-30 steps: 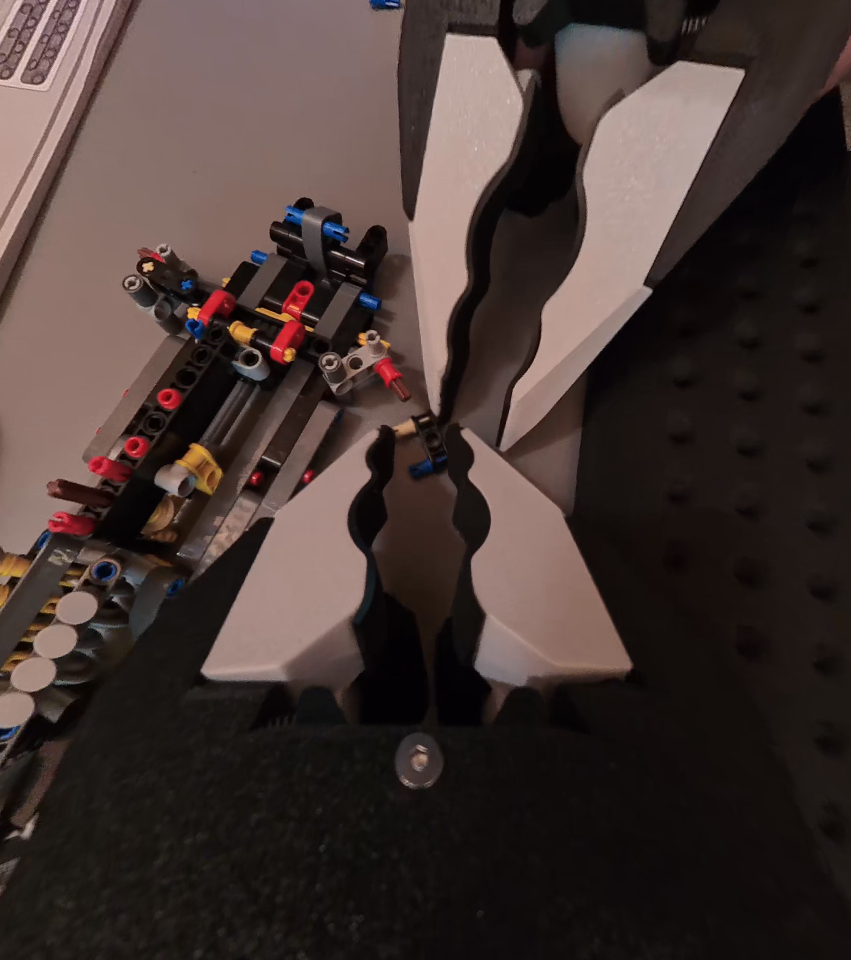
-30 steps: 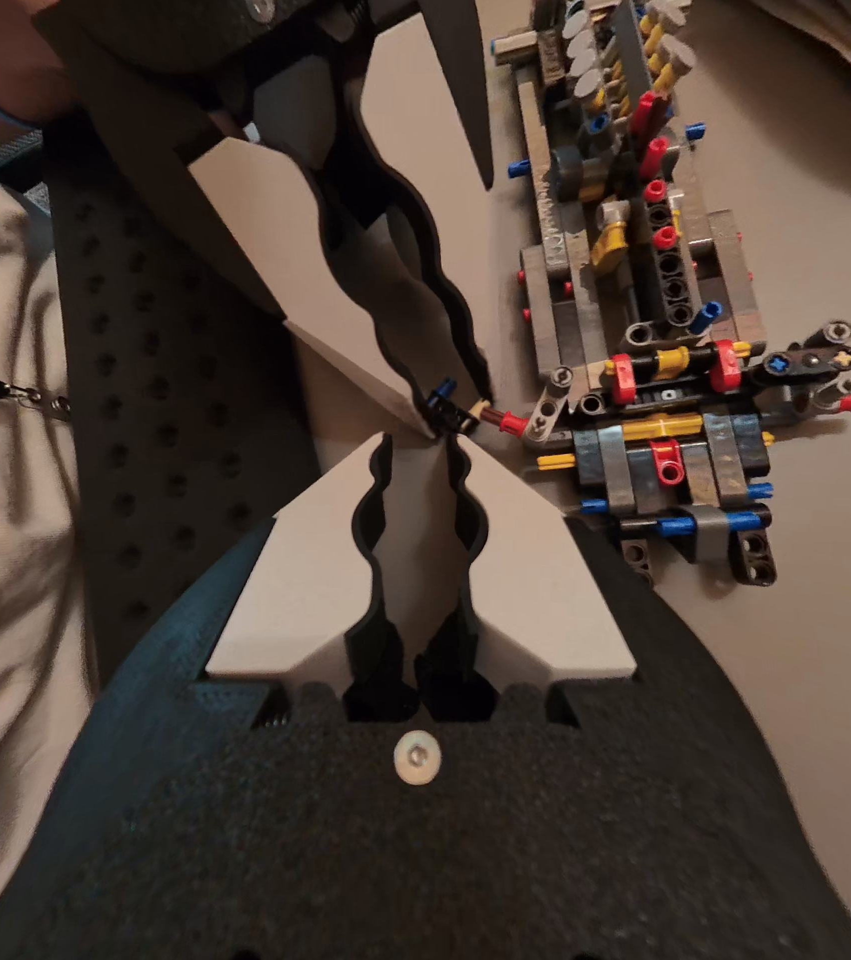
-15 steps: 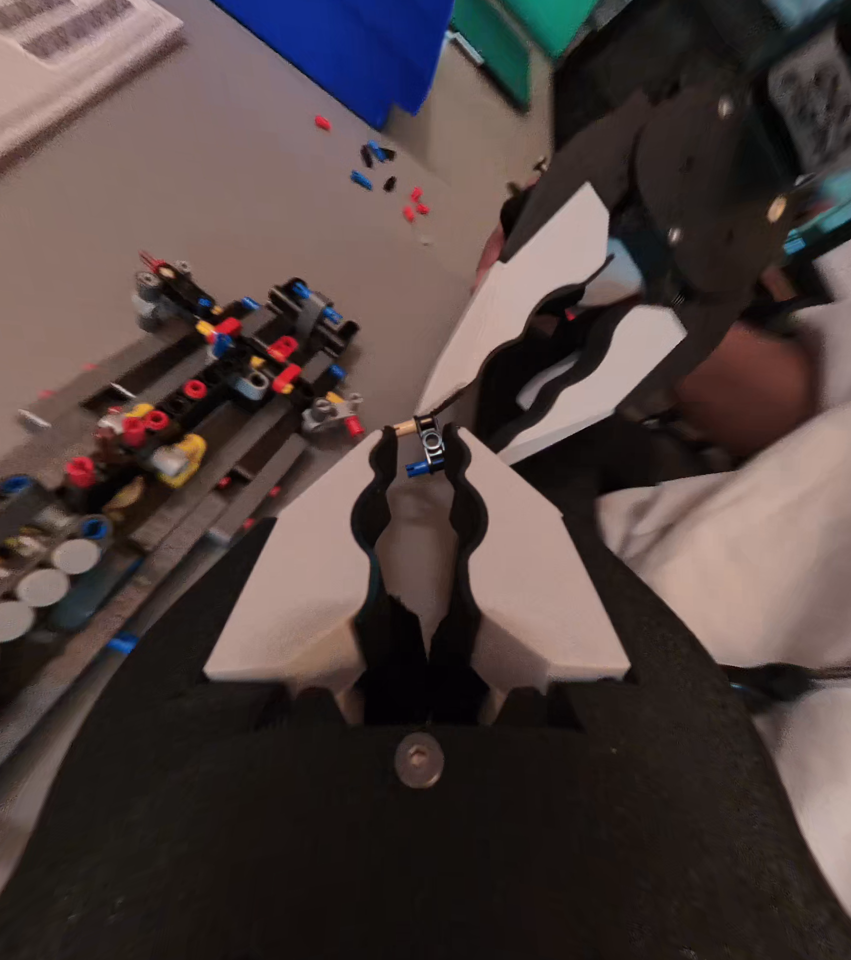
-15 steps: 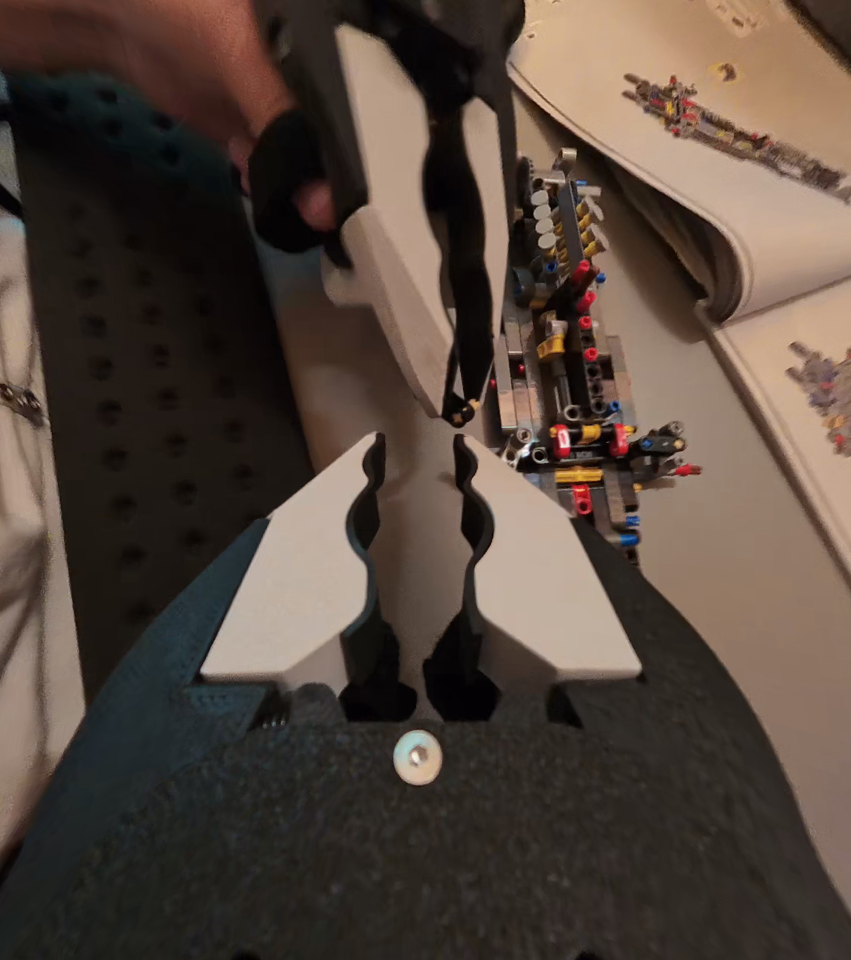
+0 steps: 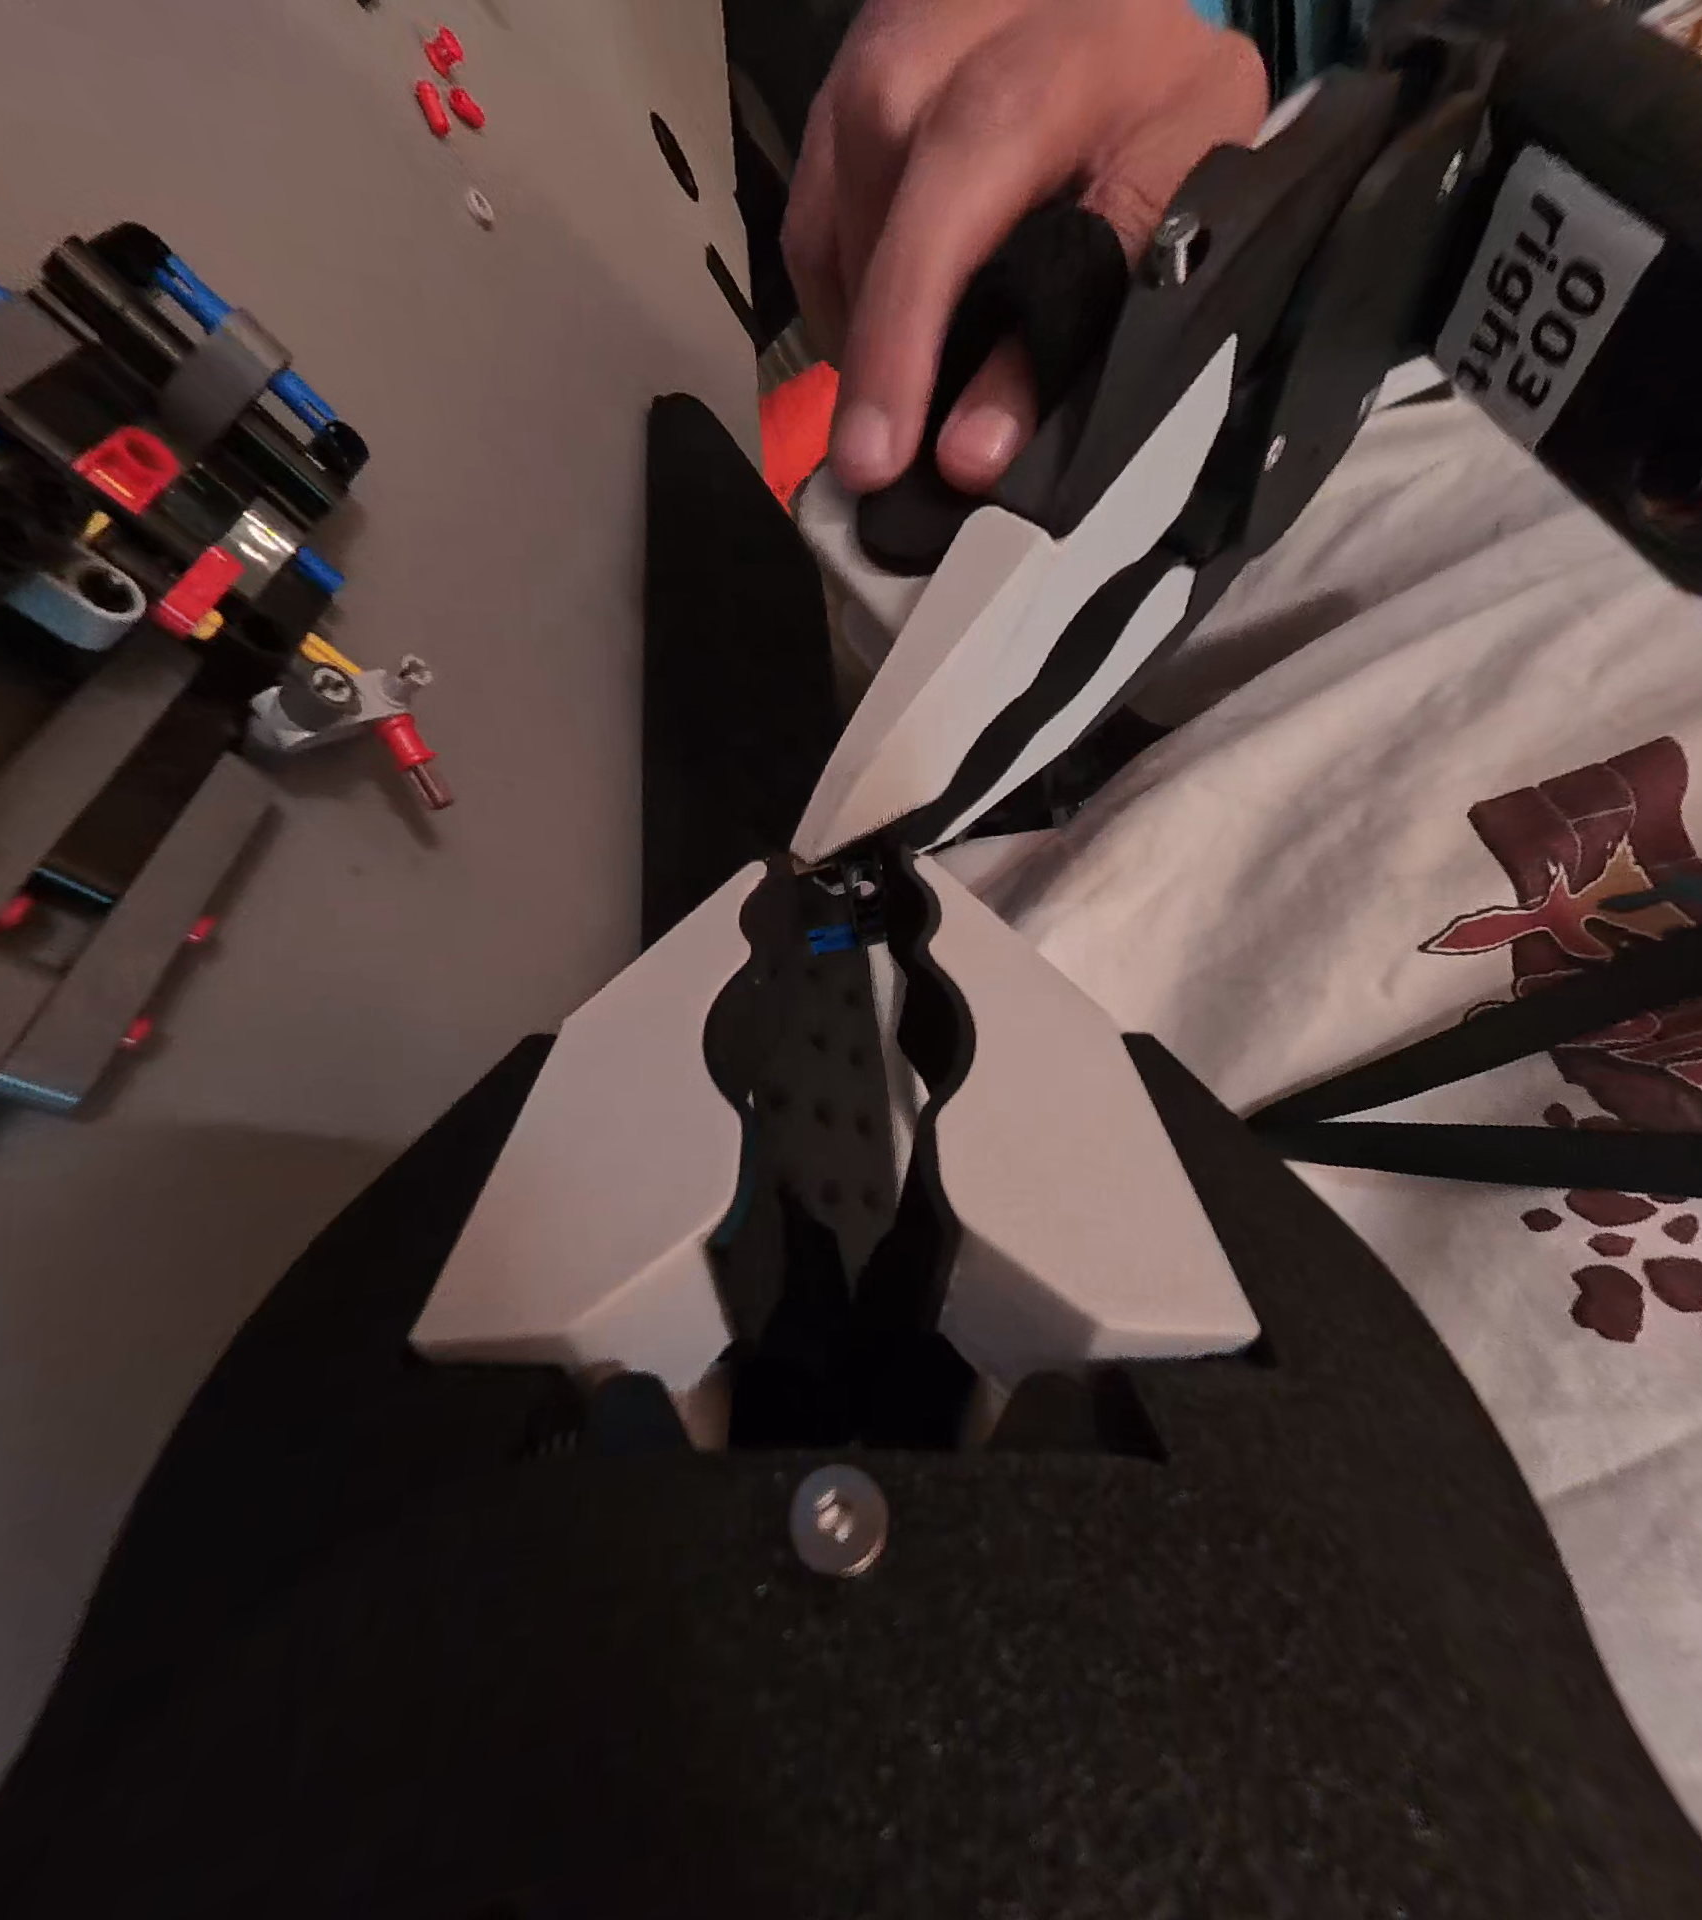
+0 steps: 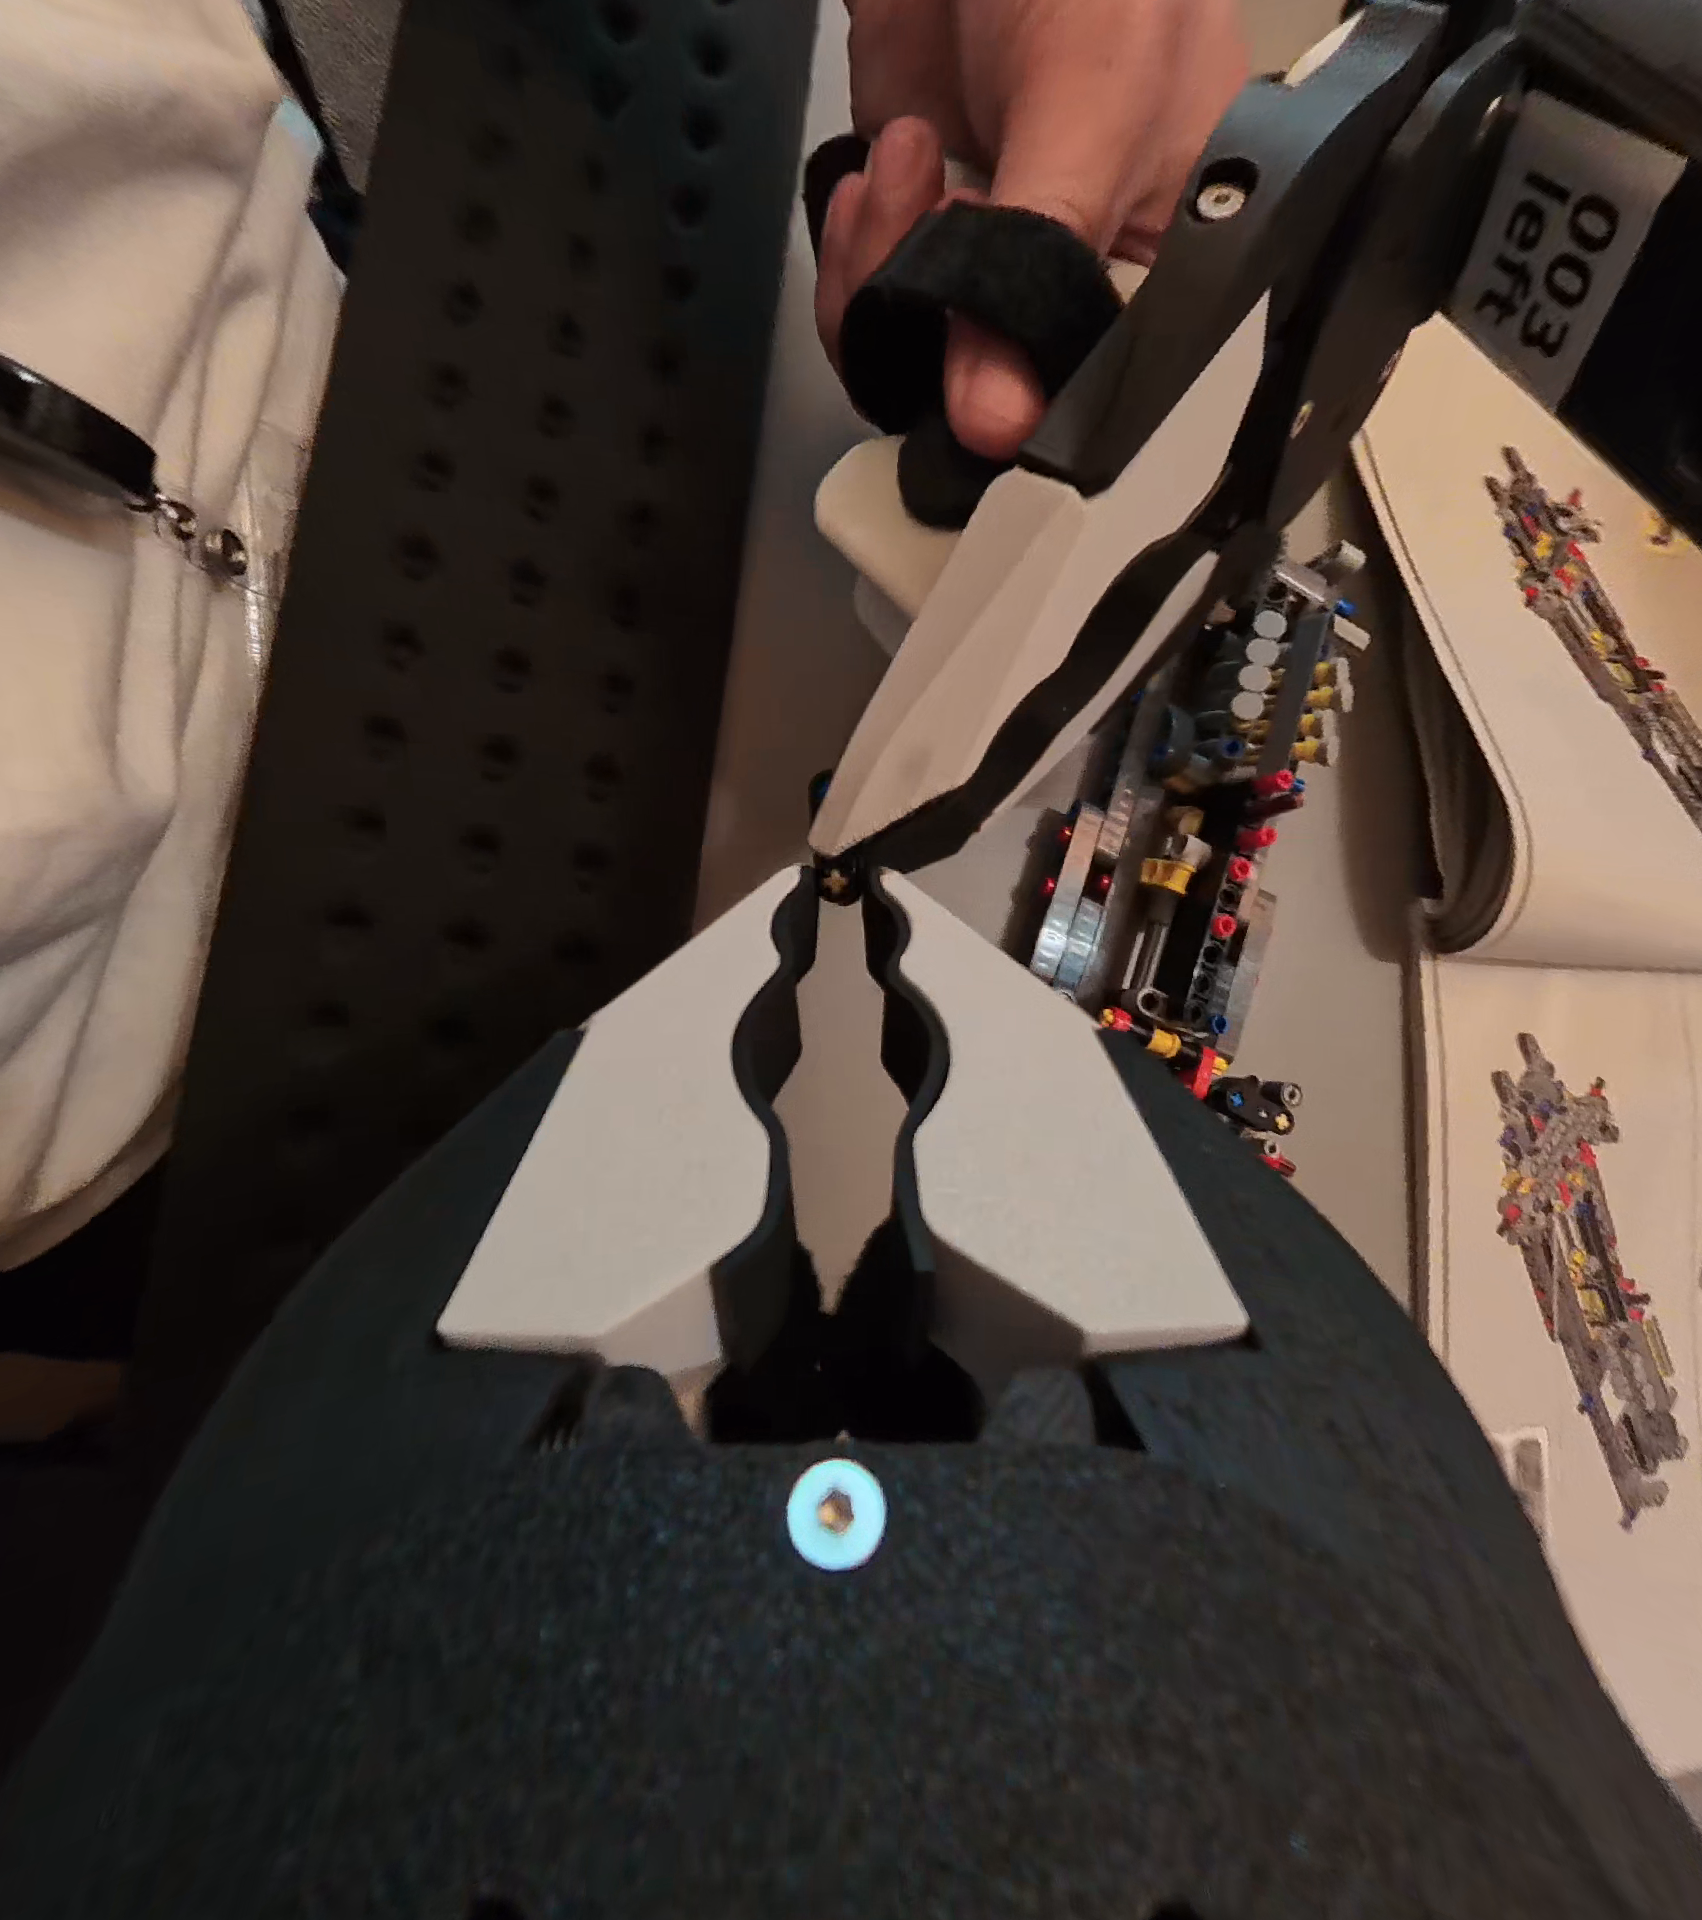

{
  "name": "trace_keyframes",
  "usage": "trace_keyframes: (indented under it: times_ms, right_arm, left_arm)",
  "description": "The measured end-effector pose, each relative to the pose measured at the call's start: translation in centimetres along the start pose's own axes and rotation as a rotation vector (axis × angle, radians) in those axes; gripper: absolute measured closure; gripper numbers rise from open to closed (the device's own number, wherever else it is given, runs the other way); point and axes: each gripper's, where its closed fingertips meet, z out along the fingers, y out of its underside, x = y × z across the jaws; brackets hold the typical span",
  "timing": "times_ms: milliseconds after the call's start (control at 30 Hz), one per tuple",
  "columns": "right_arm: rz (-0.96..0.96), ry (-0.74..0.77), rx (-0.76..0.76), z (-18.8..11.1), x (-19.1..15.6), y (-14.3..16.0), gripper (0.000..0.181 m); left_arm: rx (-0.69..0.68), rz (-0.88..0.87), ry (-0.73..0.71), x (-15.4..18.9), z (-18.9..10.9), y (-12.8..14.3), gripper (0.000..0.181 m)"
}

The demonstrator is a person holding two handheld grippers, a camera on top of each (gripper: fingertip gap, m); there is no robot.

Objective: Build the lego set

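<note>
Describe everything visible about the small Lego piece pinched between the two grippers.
The small Lego piece is a tiny black plastic connector with a blue pin sticking out and a tan cross-shaped axle end facing the right wrist camera. It is held in the air off the table, clamped at the fingertips of the left gripper and met head-on by the right gripper. Finer detail is too small to tell.

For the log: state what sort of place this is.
Probably a hobby or work table indoors. A smooth grey tabletop carries a long, partly built grey-and-black lego model, an open printed instruction booklet and loose small red pegs.
</note>
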Motion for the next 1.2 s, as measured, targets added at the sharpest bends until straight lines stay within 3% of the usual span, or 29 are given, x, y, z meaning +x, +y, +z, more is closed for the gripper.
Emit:
trace_keyframes:
  times_ms: [133,300,400,500,667,933,1067,1200]
  right_arm:
    - [0.088,-0.043,0.072,-0.1,0.8,0.8,0.175]
    - [0.275,-0.169,0.293,-0.6,1.8,0.1,0.175]
    - [0.283,-0.214,0.332,-0.5,2.0,0.0,0.175]
    - [0.28,-0.234,0.328,-0.2,2.5,0.9,0.175]
    - [0.283,-0.338,0.35,-0.4,2.6,1.1,0.167]
    - [0.183,-0.312,0.298,0.3,3.1,2.0,0.174]
    - [0.27,-0.284,0.258,0.5,3.6,2.3,0.174]
    - [0.492,-0.243,0.22,0.3,3.8,2.6,0.174]
  left_arm:
    - [0.056,0.091,-0.02,0.4,-0.9,-0.2,0.154]
    - [0.158,0.455,-0.289,-0.3,-2.0,-1.4,0.159]
    - [0.144,0.575,-0.42,-0.8,-1.5,-1.8,0.175]
    - [0.105,0.677,-0.567,-1.9,-1.3,-2.2,0.178]
    - [0.009,0.743,-0.675,-3.3,-0.9,-2.2,0.178]
    - [0.034,0.713,-0.697,-4.1,-0.7,-2.4,0.178]
    - [0.07,0.675,-0.736,-4.4,-1.3,-2.5,0.178]
    - [0.096,0.753,-0.861,-4.8,-1.5,-2.9,0.174]
